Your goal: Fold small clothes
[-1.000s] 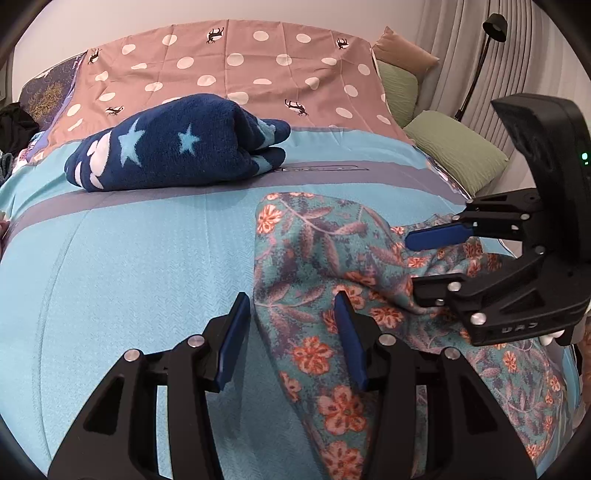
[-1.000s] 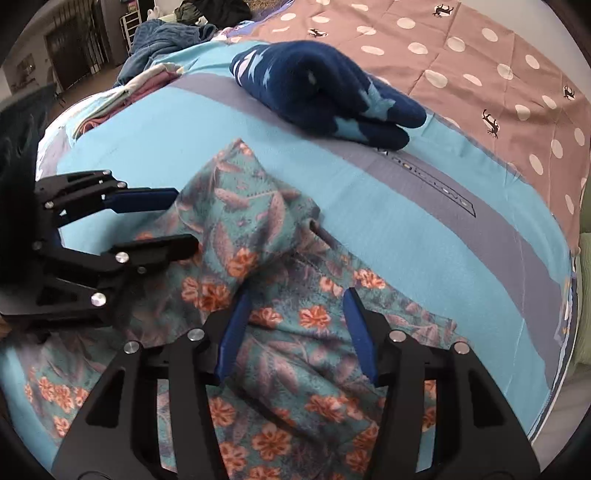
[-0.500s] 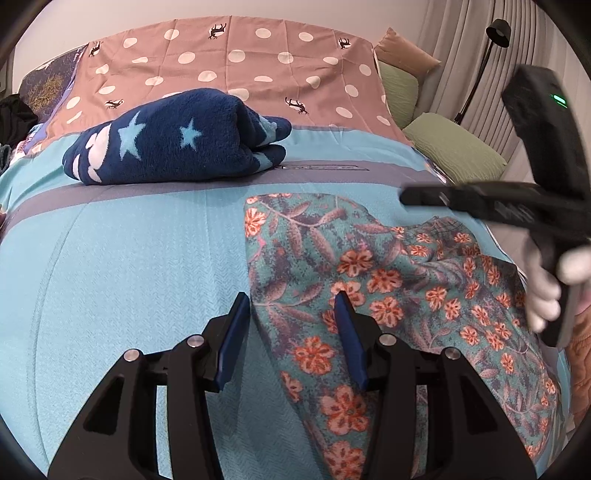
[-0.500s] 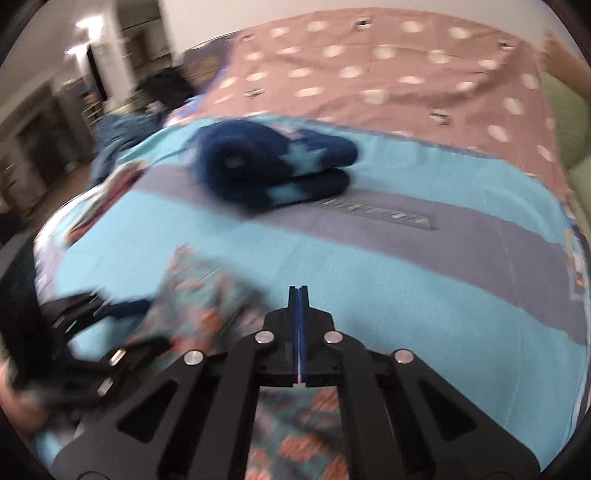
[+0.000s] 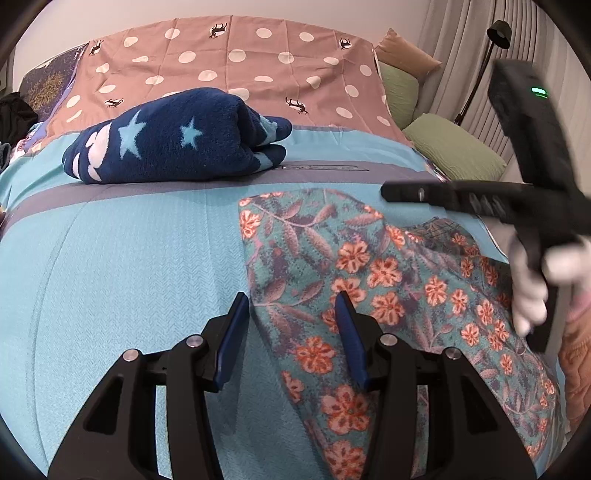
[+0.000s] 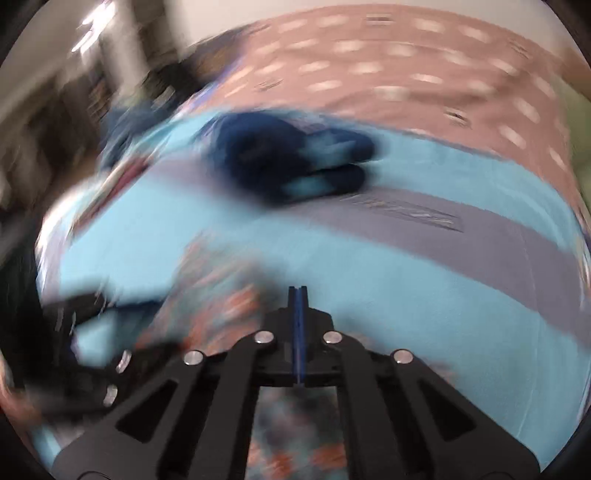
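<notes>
A teal floral garment [image 5: 369,280] lies spread on the blue bedspread [image 5: 122,266], right of centre in the left wrist view. My left gripper [image 5: 291,306] is open and empty, its jaws straddling the garment's left edge. My right gripper [image 6: 297,295] is shut with nothing between its pads, raised above the garment [image 6: 221,295]; its view is blurred by motion. In the left wrist view it appears side-on at the right [image 5: 391,192], held by a white-gloved hand.
A folded navy star-patterned fleece [image 5: 173,144] lies at the back of the bed, also in the right wrist view [image 6: 291,162]. A pink polka-dot sheet [image 5: 236,62] lies behind it. Green pillows [image 5: 454,151] and a black lamp [image 5: 498,29] stand at the right.
My right gripper let go of the garment, shut, and lifted away to the right; it is still swinging. The garment's raised fold has dropped flat. My left gripper has stayed in place.
</notes>
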{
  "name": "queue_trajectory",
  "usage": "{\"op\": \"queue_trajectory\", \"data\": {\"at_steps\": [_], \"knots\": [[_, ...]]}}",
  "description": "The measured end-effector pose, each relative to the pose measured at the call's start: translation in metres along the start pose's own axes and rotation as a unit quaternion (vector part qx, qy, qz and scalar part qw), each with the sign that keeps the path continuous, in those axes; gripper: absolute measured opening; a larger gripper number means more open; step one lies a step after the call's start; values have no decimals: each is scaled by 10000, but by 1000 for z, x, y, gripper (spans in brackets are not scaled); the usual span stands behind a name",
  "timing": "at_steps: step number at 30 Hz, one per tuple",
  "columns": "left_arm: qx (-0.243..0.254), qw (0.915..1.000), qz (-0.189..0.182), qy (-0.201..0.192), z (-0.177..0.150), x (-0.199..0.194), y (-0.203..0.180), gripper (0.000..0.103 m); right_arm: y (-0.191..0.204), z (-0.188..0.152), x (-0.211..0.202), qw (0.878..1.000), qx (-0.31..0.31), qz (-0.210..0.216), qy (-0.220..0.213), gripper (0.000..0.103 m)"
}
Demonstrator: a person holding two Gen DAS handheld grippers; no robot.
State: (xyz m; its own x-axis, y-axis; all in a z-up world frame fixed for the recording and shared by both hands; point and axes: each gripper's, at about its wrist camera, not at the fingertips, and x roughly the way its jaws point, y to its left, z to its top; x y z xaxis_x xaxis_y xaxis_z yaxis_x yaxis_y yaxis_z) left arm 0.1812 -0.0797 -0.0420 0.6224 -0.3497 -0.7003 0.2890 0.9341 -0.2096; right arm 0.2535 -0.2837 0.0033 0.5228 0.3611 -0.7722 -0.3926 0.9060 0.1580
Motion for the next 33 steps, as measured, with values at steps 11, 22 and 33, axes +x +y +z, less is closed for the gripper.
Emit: {"op": "queue_trajectory", "data": {"at_steps": [11,22,33], "knots": [[-110,9937,-1112,-28,15,-20,-15,30,-16,-38,-63,9977,389,548,130,5],[1100,9925,-408,335,-9,-3,-53,38,-39,-78,-80,9901,1392,90,-117,38],[520,9973,-449,273,-25,-54,-14,69,-53,-186,-144,9759,2054,707,190,62]]}}
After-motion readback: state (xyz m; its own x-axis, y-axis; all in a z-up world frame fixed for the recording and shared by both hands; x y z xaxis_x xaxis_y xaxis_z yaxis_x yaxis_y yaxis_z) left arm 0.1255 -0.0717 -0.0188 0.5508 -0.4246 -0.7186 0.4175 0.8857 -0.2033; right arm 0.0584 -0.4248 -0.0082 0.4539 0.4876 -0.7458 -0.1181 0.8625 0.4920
